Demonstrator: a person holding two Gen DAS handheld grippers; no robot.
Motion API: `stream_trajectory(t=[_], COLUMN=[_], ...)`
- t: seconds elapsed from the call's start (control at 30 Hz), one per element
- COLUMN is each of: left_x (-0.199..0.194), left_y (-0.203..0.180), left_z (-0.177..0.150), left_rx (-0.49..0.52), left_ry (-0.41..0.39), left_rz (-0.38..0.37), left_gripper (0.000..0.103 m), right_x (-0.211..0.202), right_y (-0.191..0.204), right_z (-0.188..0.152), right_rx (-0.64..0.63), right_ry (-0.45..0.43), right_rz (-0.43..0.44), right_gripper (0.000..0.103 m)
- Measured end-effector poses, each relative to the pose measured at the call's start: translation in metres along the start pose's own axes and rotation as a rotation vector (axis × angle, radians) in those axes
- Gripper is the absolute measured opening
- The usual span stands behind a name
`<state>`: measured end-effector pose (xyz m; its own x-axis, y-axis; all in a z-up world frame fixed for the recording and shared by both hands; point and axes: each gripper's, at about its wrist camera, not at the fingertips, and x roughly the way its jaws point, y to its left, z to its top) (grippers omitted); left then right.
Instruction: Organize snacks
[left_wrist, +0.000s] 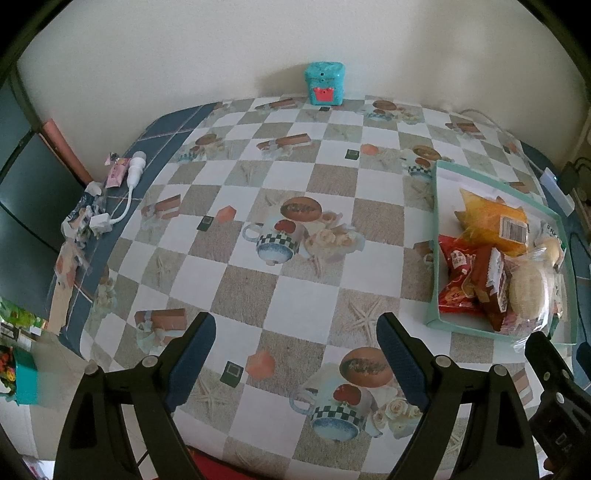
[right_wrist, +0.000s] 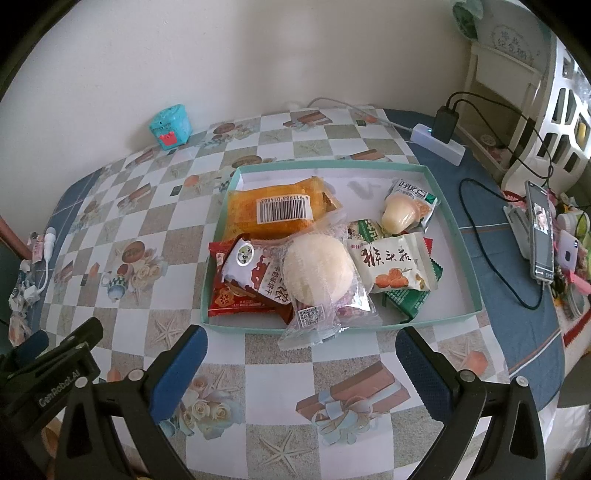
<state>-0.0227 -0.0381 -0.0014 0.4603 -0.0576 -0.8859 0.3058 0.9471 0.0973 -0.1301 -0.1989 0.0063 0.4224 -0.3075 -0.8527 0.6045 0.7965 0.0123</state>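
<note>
Left gripper, seen from its own wrist camera, hangs with its blue-padded jaws spread wide and nothing between them, over a checked tablecloth printed with teacups. At about three o'clock sits a shallow mint-green tray heaped with wrapped snacks, an orange packet at the far end and a red packet nearer. A small teal box stands against the wall at twelve o'clock. The tip of the other tool shows at four o'clock

Right gripper, from its wrist camera, is likewise wide and empty, hovering just short of the tray's near wall. The tray fills the middle of the view. A round pale cake in a clear wrapper lies at the centre, its sealed end hanging over the near rim at six o'clock. A white packet with brown nuts lies at three o'clock, and a small jelly cup at one o'clock

All of these look light. The film wrappers are likely slippery and crinkly, and the cake soft and easily crushed, so a pinch on that overhanging sealed edge seems safest. The jelly cup looks stiffer and could take a grip across its body
</note>
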Motion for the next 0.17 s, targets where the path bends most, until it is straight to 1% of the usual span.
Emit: stream_trajectory(t=[0.17], left_x=[-0.0016], left_y=[0.0007], left_z=[0.0012], left_rx=[0.004], left_ry=[-0.005], left_rz=[-0.011], left_gripper=[0.089], right_x=[0.0005], right_y=[-0.0002], right_z=[0.0002], right_rx=[0.0], right_ry=[0.0], right_rz=[0.001], right_gripper=[0.103])
